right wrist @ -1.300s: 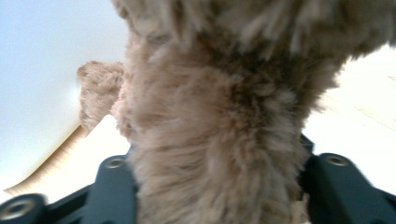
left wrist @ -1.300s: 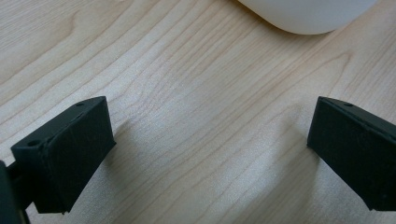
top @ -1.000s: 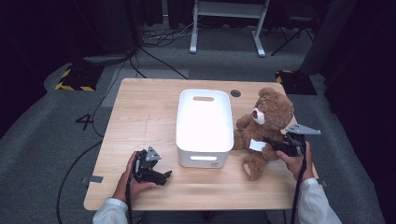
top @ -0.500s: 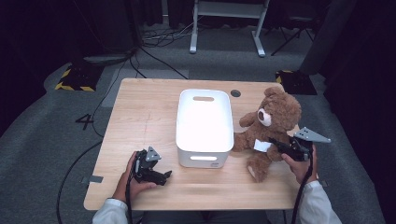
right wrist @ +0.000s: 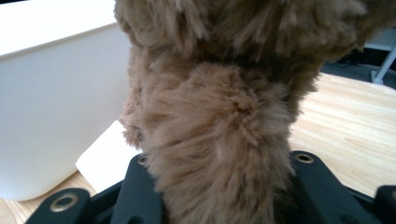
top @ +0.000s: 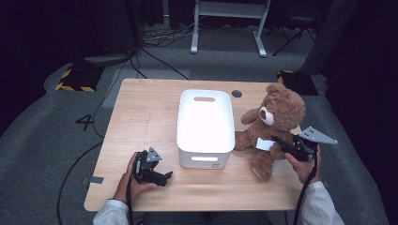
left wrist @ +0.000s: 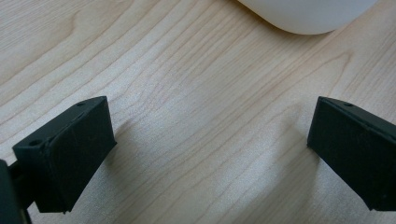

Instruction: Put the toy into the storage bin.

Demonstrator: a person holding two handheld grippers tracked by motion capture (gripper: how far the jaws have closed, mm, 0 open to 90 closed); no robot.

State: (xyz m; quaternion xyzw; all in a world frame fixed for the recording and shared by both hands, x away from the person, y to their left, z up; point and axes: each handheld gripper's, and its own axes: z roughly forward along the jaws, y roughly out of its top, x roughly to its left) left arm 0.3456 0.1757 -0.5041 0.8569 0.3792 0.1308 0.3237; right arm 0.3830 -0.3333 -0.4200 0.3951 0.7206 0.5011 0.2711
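My right gripper (top: 287,146) is clamped on the bear (top: 272,123), biting into the plush at its side; in the right gripper view the fur (right wrist: 219,154) bulges out between the jaws and hides the pads. The jaws have just been closing, with the bear between them, and the grip now looks settled.

The relation that matters: the bin (top: 205,126) lies directly left of the bear, their sides just apart, the bear's near arm reaching toward the bin wall. The bin's long axis runs away from me, open top up. I judge the next move to be a lift and a short carry leftward over the rim, then a drop. The right hand is the only one placed for it.

The bear sits leaning on the table (top: 141,112), right of the bin, head at the far end, legs toward me. Brown shaggy plush, pale muzzle, a white tag (top: 265,144) at the belly. Soft, so it will likely sag from a one-sided grip.

My left gripper (top: 164,177) rests on the table, near-left of the bin, jaws wide apart and holding nothing; bare wood (left wrist: 205,140) lies between them.
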